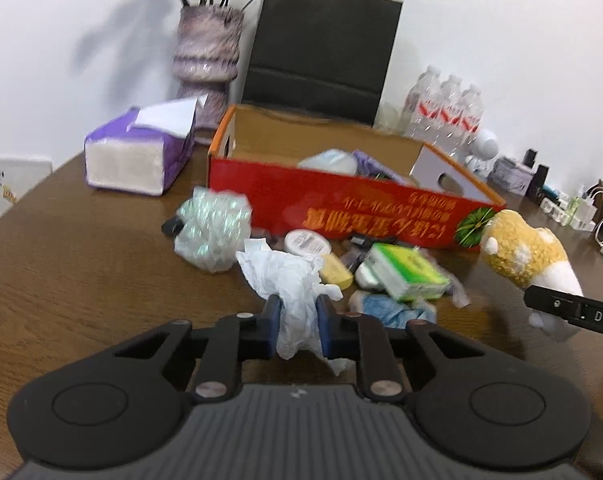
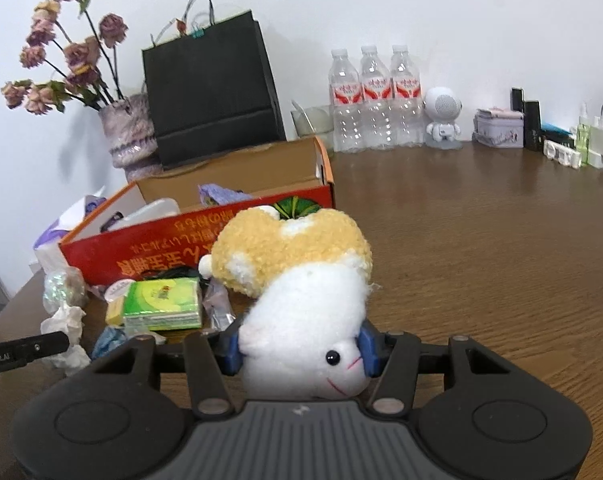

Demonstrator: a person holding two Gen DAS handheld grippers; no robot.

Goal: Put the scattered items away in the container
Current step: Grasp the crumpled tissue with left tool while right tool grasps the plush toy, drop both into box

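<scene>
your left gripper (image 1: 298, 312) is clamped on a crumpled white tissue (image 1: 289, 276), thin and creased, hanging between the blue pads just in front of the clutter. your right gripper (image 2: 299, 350) squeezes a fuzzy plush toy (image 2: 301, 292) w/ white body and curly yellow-orange top, head toward the camera. nearby lie a green tissue pack (image 2: 163, 304), a wad of bubble wrap (image 1: 213, 232), a round white tin (image 1: 306, 242) and a blue cloth scrap (image 1: 393, 308). behind them sits the red cardboard box (image 1: 341, 204), open top, a few items inside. all on a brown wood-grain table (image 2: 481, 248) by a white wall, w/ a black paper bag (image 2: 209, 100), a vase of dried roses (image 2: 131, 132) and 3 water bottles (image 2: 375, 100).
</scene>
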